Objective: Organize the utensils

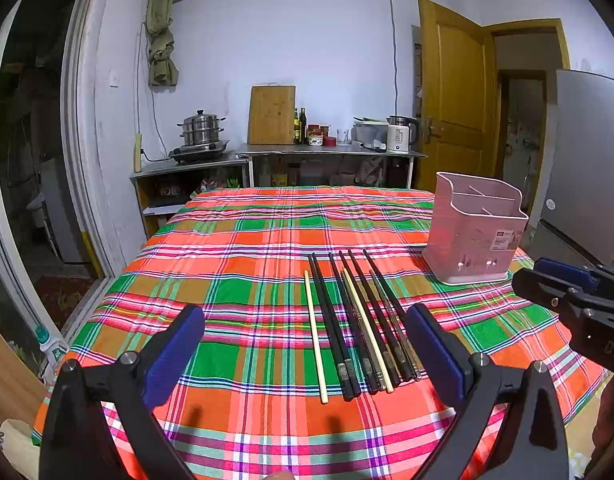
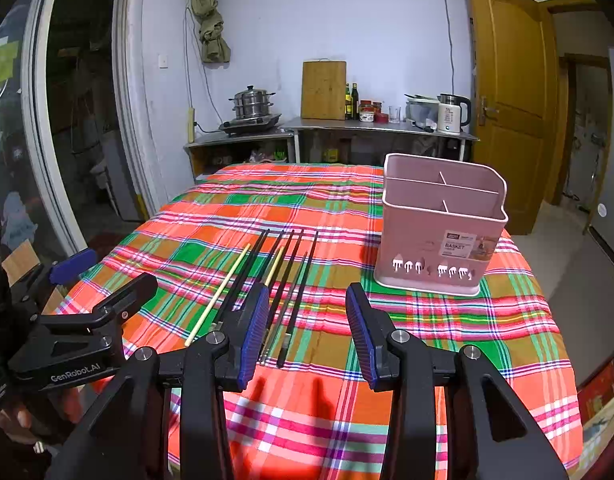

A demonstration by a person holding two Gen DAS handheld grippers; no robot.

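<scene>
Several black chopsticks and two cream ones (image 1: 363,320) lie side by side on the plaid tablecloth (image 1: 235,248), pointing away from me. One cream chopstick (image 1: 315,336) lies at the left of the row. My left gripper (image 1: 307,344) hovers open just in front of their near ends, holding nothing. A pink divided utensil basket (image 1: 475,232) stands upright to the right. In the right wrist view the chopsticks (image 2: 304,280) run past the left fingertip of my right gripper (image 2: 307,332), which is open and holds nothing. The basket (image 2: 439,224) stands ahead on the right and looks empty.
The table's left and right edges drop to the floor. A steel counter (image 1: 331,152) behind holds a steamer pot (image 1: 201,128), cutting board (image 1: 272,114), bottles and kettle (image 1: 401,136). A wooden door (image 1: 455,108) and a fridge (image 1: 591,152) stand to the right.
</scene>
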